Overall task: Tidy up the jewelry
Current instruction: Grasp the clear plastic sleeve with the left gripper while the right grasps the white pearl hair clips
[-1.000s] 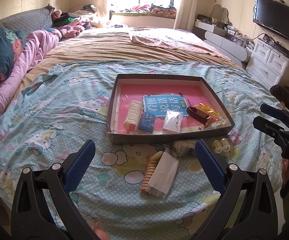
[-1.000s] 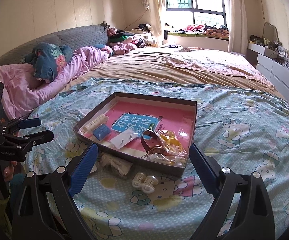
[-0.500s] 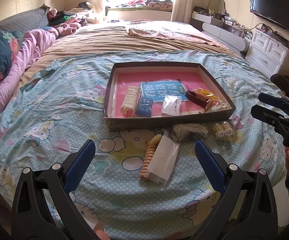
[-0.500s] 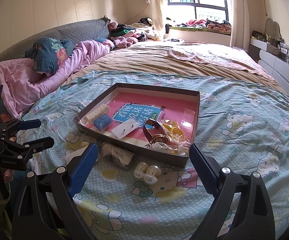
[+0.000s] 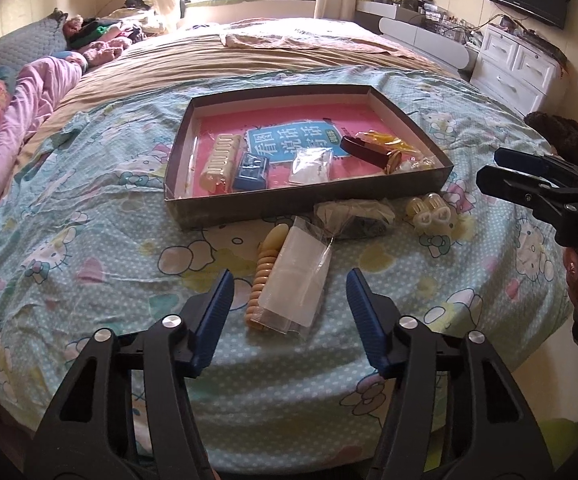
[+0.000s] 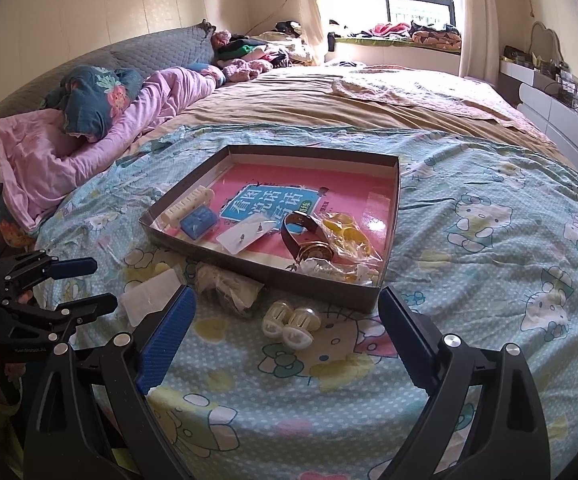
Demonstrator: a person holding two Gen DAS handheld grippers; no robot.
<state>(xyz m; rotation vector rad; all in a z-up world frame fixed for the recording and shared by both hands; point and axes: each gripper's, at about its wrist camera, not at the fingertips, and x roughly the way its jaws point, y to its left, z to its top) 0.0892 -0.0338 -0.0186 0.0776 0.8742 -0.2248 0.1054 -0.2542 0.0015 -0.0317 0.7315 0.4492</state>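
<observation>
My left gripper (image 5: 289, 312) tilts steeply down and its blue-padded jaws have just been closing; they stand part-way apart with nothing pressed between them, and from my other side I see it (image 6: 89, 284) low at the left, its two fingers apart, one above the other. My right gripper (image 6: 285, 348) also slants downward with its jaws spread wide and nothing between the pads, and in the left view it (image 5: 501, 172) reaches in from the right edge, its two fingers close above one another from that angle. Bits of my hands show behind each handle, too little to tell the grip.
</observation>
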